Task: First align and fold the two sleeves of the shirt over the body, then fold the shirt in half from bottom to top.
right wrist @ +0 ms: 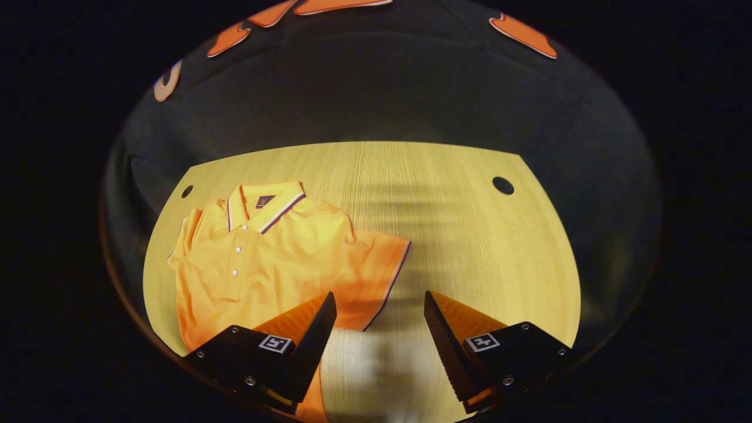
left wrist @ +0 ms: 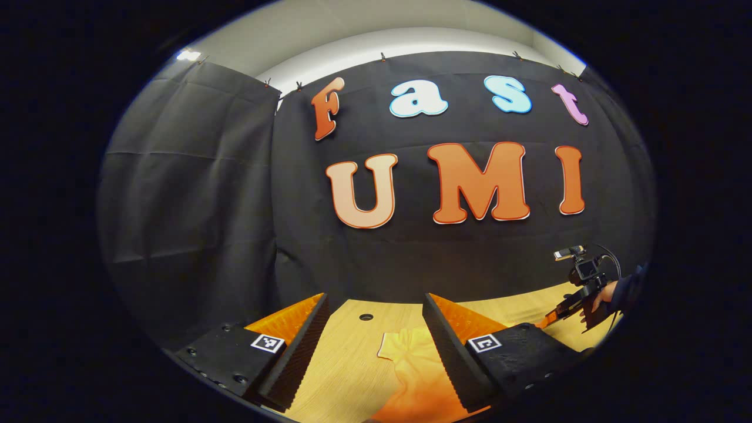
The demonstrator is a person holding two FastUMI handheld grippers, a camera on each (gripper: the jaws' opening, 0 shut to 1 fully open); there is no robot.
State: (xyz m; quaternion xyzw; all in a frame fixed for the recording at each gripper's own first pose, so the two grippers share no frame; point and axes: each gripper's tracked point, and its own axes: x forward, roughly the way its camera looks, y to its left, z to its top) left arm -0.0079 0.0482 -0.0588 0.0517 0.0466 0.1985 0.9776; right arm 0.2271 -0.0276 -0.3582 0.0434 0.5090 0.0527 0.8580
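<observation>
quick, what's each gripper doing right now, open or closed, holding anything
Left gripper: open, holding nothing, above the shirt on the table.
Right gripper: open, holding nothing, by the sleeve.

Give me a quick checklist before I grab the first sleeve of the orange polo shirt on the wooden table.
1. Orange polo shirt lying front up, collar away from the grippers: ok.
2. Sleeve with striped cuff spread out, unfolded: ok.
3. Other sleeve spread out: cannot tell, it looks bunched.
4. Right gripper open, holding nothing: ok.
5. Left gripper open, holding nothing: ok.
6. Wooden table beside the shirt bare: ok.
</observation>
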